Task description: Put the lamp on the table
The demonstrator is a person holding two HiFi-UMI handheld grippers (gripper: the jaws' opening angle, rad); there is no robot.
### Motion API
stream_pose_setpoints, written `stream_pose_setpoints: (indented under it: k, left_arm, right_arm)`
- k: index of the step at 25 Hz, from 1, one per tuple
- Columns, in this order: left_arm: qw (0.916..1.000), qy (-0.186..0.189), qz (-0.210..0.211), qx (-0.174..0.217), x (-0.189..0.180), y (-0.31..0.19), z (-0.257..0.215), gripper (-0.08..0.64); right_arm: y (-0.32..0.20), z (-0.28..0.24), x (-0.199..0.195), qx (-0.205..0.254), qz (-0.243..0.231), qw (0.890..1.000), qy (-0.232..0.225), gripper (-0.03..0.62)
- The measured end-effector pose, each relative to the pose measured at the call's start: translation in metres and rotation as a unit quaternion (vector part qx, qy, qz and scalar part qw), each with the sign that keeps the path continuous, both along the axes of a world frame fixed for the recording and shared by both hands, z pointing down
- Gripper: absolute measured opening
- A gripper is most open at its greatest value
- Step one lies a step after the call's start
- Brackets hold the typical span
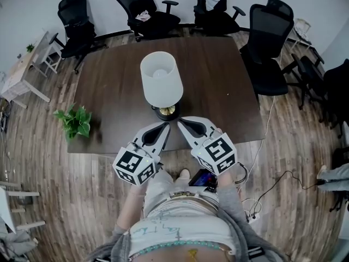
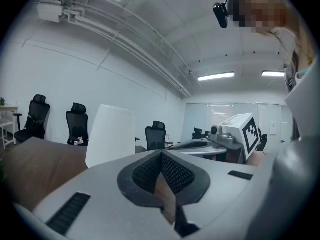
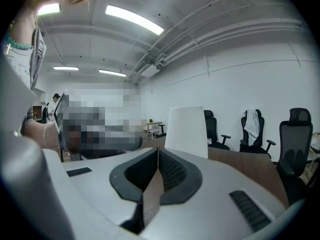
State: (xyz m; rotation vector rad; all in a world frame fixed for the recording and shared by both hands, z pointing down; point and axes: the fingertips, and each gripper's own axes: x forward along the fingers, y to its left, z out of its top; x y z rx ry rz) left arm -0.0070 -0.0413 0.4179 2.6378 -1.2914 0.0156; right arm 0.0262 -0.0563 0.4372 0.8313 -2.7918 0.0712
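A white-shaded lamp (image 1: 161,81) stands upright on the dark wooden table (image 1: 218,91).

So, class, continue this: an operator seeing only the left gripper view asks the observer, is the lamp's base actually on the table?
Observer: Yes; the head view shows the lamp upright, its base on the table near the front edge.
Operator: Is the right gripper holding it?
Observer: No; the right gripper is shut on nothing, tips close by the base.
Operator: Anything beside the table?
Observer: A leafy plant at its left edge.
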Motion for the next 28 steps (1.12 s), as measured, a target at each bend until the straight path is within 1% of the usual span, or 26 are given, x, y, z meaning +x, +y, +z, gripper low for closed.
stream_pose_setpoints:
  k: [9,14,20,28]
  left_arm:
    - [1.0,0.0,0.006,0.001,-0.003,-0.002,-0.006,0.011]
    - [1.0,0.0,-0.008,-0.002,-0.018,0.002,-0.009,0.011]
    - [0.9998,0.002,-0.018,-0.013,-0.033,0.01,0.0,0.011]
    - [0.9998,0.004,-0.008,-0.016,-0.03,0.014,0.002,0.011]
  right_arm:
    - [-0.002,-0.008,-0.003,0.004,0.012,1.0,0.0,0.02]
    - [0.003,-0.007,-0.021,0.002,-0.002,1.0,0.008,0.021]
    - [0.009,0.003,-0.034,-0.007,-0.011,1.0,0.012,0.02]
    - [0.014,0.006,-0.031,-0.005,-0.002,1.0,0.018,0.021]
